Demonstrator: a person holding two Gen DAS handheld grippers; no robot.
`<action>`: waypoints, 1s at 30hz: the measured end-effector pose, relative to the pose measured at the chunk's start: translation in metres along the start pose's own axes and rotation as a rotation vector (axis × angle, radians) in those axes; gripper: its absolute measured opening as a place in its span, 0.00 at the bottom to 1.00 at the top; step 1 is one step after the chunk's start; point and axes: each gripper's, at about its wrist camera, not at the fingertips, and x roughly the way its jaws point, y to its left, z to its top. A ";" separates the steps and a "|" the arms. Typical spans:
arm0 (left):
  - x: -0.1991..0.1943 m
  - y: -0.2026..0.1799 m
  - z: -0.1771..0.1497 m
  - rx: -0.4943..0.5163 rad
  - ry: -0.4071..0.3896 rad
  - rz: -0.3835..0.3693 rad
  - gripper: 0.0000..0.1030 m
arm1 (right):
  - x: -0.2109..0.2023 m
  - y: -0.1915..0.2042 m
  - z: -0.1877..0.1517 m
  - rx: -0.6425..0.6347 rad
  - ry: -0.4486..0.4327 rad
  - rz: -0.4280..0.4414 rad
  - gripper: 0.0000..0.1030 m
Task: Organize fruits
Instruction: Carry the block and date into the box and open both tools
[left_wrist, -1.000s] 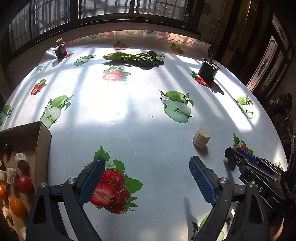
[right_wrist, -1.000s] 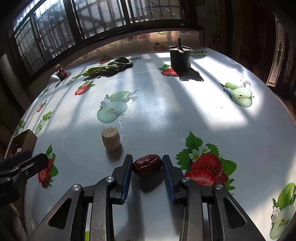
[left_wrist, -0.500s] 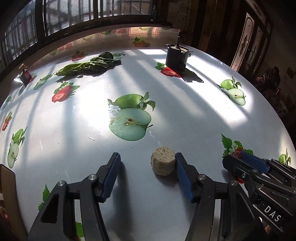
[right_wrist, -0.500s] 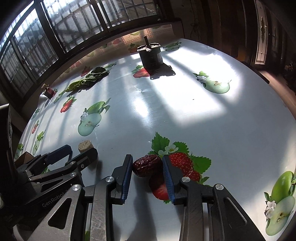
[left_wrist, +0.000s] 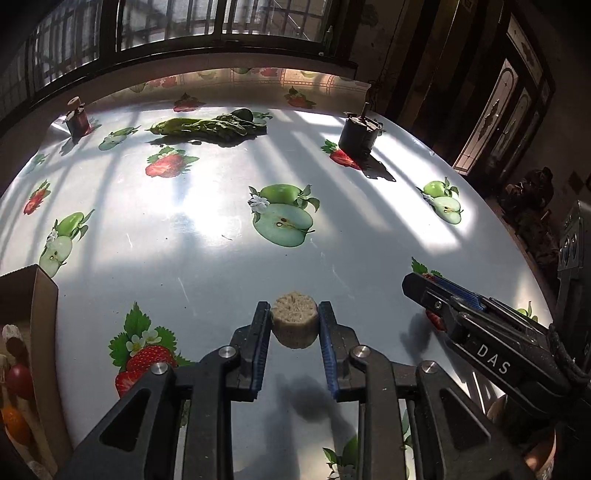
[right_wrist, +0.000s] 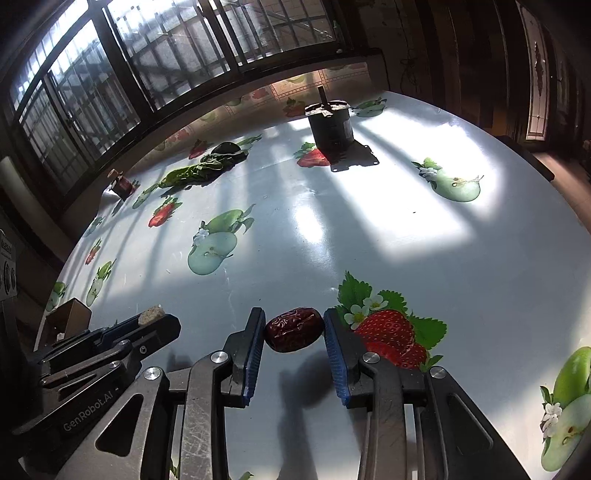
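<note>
Both pieces are gripped, so the step in hand is carrying them to the box (left_wrist: 44, 295) at the desk's (left_wrist: 207, 258) nine-o'clock edge in the left view. The left hand-held gripper (left_wrist: 294, 325) is clamped on the pale chunk (left_wrist: 294, 323), pads pressing both sides; its shadow on the desk below suggests it is already clear of the surface. The right hand-held gripper (right_wrist: 294, 330) is closed on the date (right_wrist: 294, 329), likewise above its own shadow, just beside a printed strawberry at three o'clock.

To do this well: keep both grips firm, lift enough to clear the box wall, and swing toward nine o'clock one at a time — the two tools sit close, and the right one lies across the left's four-o'clock side. Release only over a free spot among the fruit already inside.

Against the earlier frames: the left jaws have just been closing, from wide apart over a printed strawberry to shut on the chunk, which then lay free on the desk at two o'clock. The right grip on the date is unchanged.
</note>
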 end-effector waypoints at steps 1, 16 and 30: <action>-0.012 0.008 -0.005 -0.015 -0.011 -0.004 0.24 | -0.001 0.003 -0.001 -0.008 -0.007 0.003 0.34; -0.165 0.232 -0.123 -0.438 -0.117 0.287 0.24 | -0.032 0.094 -0.030 -0.162 0.014 0.105 0.34; -0.151 0.263 -0.138 -0.454 -0.094 0.277 0.24 | -0.006 0.314 -0.111 -0.572 0.148 0.310 0.34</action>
